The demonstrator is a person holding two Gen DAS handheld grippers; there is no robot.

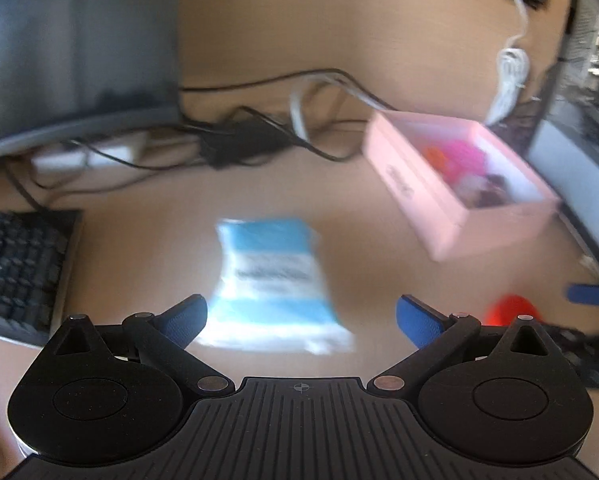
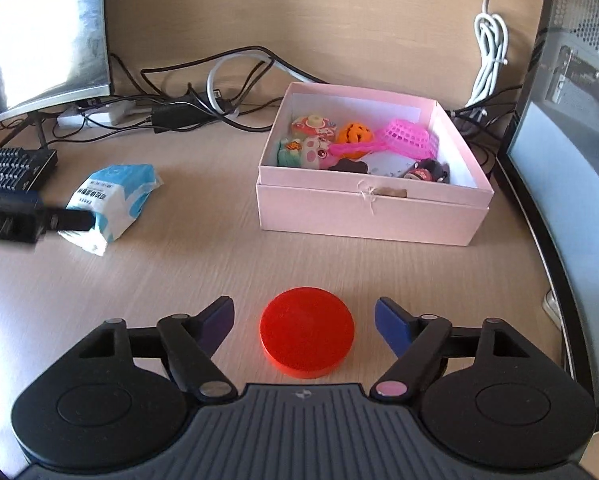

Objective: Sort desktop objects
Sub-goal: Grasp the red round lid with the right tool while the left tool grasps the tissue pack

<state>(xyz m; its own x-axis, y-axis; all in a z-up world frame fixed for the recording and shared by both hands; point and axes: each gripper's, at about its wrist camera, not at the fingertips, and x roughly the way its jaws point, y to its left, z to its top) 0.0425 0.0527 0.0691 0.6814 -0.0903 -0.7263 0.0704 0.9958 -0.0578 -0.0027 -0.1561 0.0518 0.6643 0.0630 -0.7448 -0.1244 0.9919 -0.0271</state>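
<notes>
Office desk: monitor [image 2: 43, 36], keyboard [image 2: 11, 166], computer tower [image 2: 579, 80].

Left gripper [image 1: 301, 316] jaws spread, angled down; right gripper [image 2: 304, 320] likewise.

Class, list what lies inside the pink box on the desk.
In the pink box: a pink mesh basket, an orange pumpkin toy, small colourful toys and a dark figurine. Whatever lies underneath them is covered.

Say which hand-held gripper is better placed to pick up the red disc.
Right hand-held gripper: its open jaws flank the red disc. The left hand-held gripper faces the tissue pack instead.
</notes>
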